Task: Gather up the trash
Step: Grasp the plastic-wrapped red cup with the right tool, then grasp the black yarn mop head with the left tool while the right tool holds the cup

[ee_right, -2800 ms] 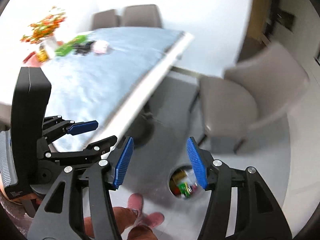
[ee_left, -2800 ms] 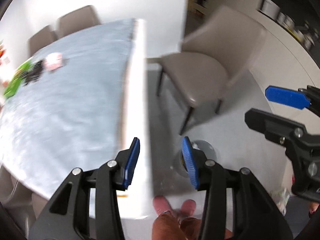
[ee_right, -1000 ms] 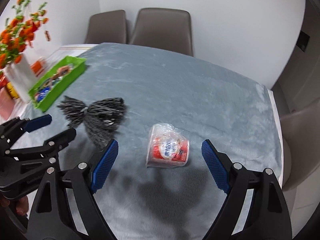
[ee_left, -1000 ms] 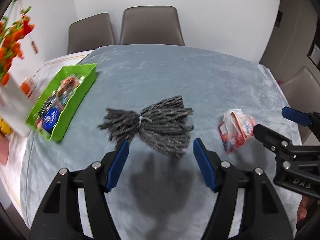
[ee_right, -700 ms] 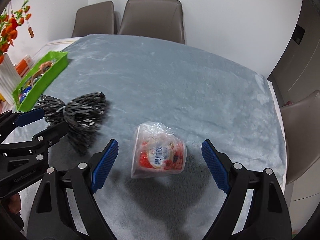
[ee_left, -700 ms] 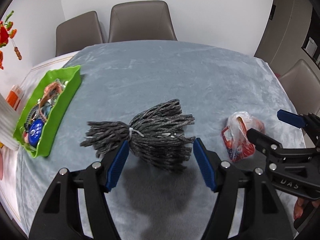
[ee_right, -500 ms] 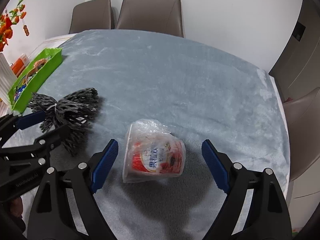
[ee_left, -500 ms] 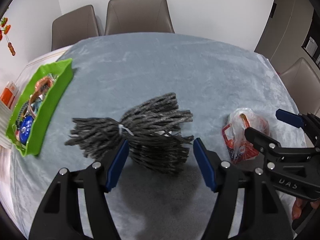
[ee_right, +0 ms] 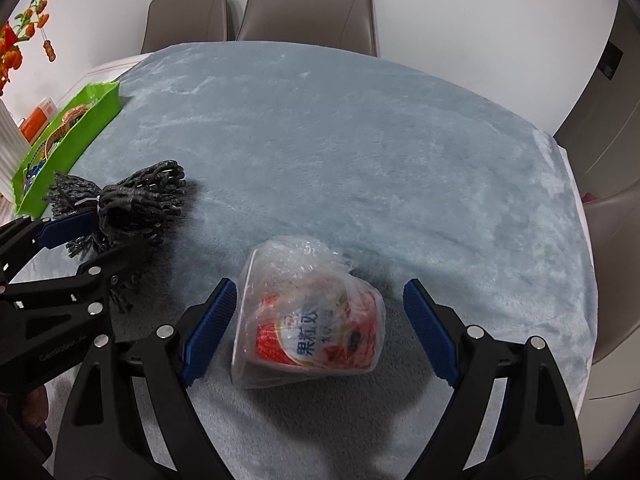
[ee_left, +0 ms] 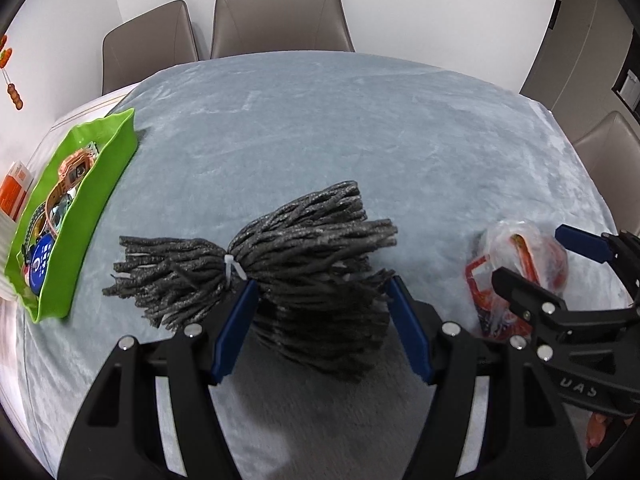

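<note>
A bundle of dark grey yarn strands [ee_left: 288,264], tied with a white zip tie, lies on the grey-blue tablecloth [ee_left: 360,128]. My left gripper [ee_left: 322,328] is open, its blue pads on either side of the bundle's near part. A red and white cup in a clear plastic bag [ee_right: 308,320] lies on its side to the right. My right gripper [ee_right: 320,328] is open with the bagged cup between its pads, not touching. The bag also shows in the left wrist view [ee_left: 516,272], and the bundle in the right wrist view [ee_right: 128,204].
A green tray [ee_left: 72,216] with small items stands at the table's left edge. Two brown chairs [ee_left: 280,16] stand at the far side, another chair [ee_right: 616,272] at the right. Orange flowers [ee_right: 16,40] and a white container are at far left.
Both grippers swung from the floor and the bin up to the table, then moved down and forward. The left now straddles the yarn bundle, the right the bagged cup. Both stayed open.
</note>
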`<state>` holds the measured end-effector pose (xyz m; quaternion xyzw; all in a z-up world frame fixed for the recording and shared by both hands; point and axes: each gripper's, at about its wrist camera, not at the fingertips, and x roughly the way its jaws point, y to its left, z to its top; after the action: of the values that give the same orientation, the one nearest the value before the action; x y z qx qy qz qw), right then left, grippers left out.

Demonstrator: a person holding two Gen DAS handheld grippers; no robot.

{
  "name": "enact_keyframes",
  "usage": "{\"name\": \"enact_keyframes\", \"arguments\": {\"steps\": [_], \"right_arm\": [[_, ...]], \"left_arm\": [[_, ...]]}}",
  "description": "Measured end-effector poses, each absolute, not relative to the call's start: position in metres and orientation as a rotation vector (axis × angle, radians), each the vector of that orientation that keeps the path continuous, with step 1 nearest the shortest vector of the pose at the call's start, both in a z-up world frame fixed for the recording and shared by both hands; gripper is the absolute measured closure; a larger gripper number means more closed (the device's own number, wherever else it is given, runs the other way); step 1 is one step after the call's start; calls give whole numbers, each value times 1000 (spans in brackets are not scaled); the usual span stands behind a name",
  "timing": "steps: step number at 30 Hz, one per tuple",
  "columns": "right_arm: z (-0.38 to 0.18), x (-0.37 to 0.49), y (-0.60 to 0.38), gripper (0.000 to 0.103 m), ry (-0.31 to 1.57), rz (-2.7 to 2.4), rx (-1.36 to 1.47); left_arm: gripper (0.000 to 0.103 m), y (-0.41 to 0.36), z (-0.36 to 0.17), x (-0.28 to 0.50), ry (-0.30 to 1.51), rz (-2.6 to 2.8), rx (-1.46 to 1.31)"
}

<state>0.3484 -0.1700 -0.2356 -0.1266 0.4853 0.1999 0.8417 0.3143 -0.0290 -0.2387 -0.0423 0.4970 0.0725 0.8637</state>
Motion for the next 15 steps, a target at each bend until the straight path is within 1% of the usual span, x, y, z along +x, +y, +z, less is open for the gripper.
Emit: {"name": "enact_keyframes", "arguments": {"steps": [2,3,4,5,6,7,9,10,12,15], "right_arm": [[-237,351,-169,21,1033,428,-266],[-238,351,-168,24,1035,431,-266],[-239,352,-167,31,1040,437,-264],[-239,353,-166,35,1046,442,-264],[-240,353,-165,39,1049,441,-268],[-240,353,-165,40,1046,442,-271],[-239,353,-164,40,1043,449,-270],[-239,352,-164,40,1044,452,-273],[-237,351,-162,41,1041,459,-279],[-235,347,-159,41,1039,468,-284]], "left_arm": [[36,-28,-244,318,1052,151,-88],[37,-28,-246,319,1057,148,-91],[42,-27,-249,321,1064,145,-95],[48,-27,-251,321,1069,146,-97],[61,-26,-253,322,1077,143,-100],[73,-25,-255,322,1087,136,-106],[84,-23,-258,322,1091,122,-121],[92,-23,-257,322,1089,119,-115],[99,-23,-256,322,1082,119,-93],[102,-22,-253,319,1072,115,-96]]}}
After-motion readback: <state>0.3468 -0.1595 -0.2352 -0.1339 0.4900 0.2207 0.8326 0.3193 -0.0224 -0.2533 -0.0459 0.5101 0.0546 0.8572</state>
